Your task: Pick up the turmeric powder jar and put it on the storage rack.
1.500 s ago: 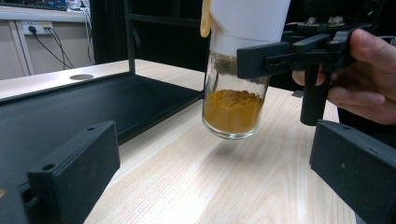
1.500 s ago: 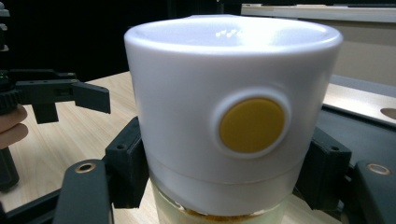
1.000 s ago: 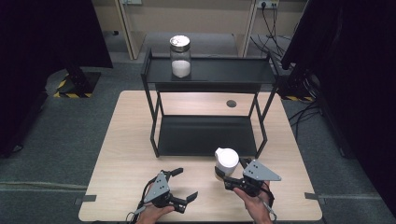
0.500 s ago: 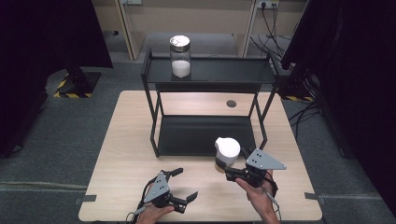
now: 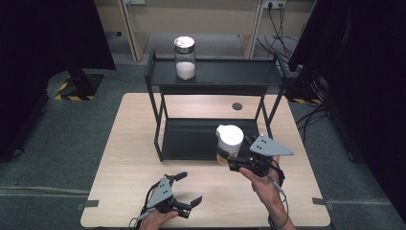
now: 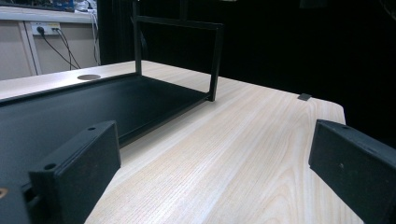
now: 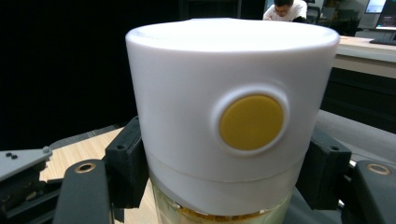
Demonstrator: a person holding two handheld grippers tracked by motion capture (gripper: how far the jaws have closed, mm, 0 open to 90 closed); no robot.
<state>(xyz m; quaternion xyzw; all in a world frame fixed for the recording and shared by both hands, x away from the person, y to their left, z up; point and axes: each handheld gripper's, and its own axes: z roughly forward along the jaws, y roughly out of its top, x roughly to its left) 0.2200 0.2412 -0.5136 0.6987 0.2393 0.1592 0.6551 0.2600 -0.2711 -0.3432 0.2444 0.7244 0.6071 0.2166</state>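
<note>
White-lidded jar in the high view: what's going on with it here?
A person's right claw is shut on the white-lidded glass jar with a yellow button, holding it above the pale wooden table in front of the black metal two-tier shelf. The left claw rests open and empty near the table's front edge.

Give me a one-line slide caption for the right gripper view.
Right gripper clamps a white-lidded jar with a round yellow button facing the camera.
</note>
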